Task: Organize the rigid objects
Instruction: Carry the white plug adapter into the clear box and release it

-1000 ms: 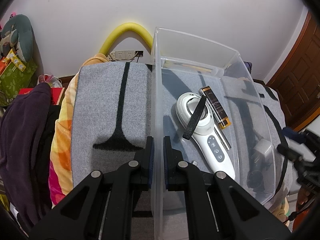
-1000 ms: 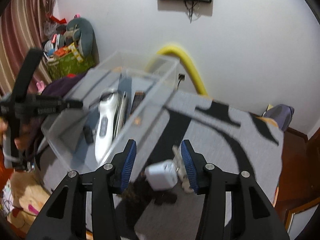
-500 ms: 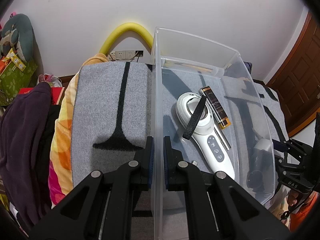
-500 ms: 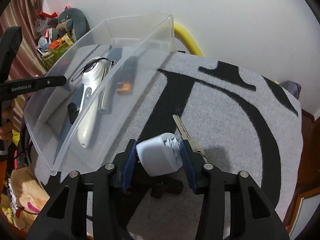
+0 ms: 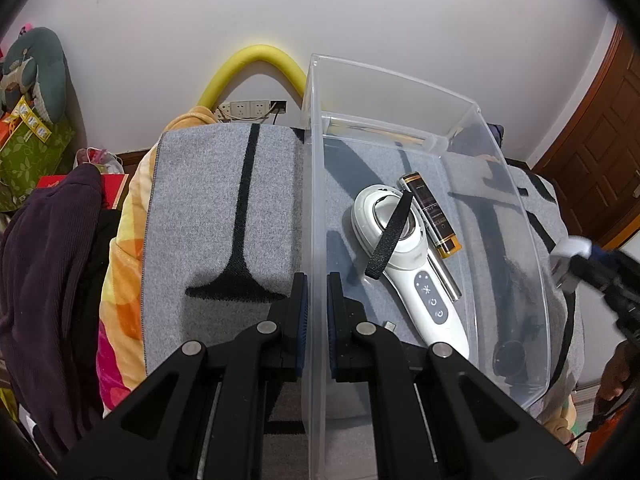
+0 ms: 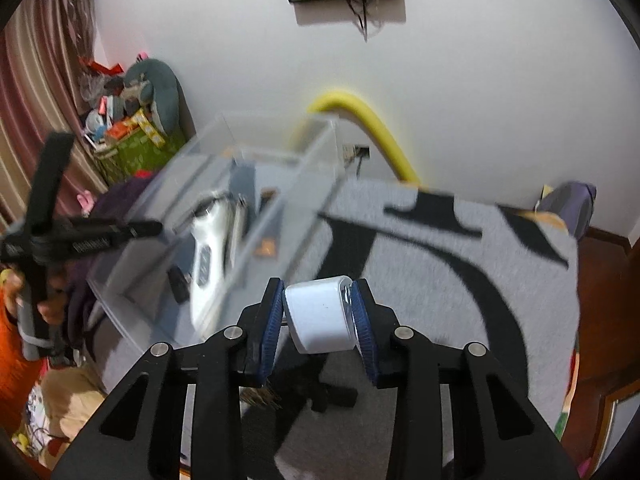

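The left hand-held gripper pinches the clear bin's wall; the right hand-held gripper is closing on a white charger, beside the bin; next, I'd guess, carry it over the rim.

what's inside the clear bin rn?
In the clear bin: white handheld device with a black strap across its head, dark gold-capped tube, silver rod partly hidden under the device, small black item by the near corner, unidentifiable.
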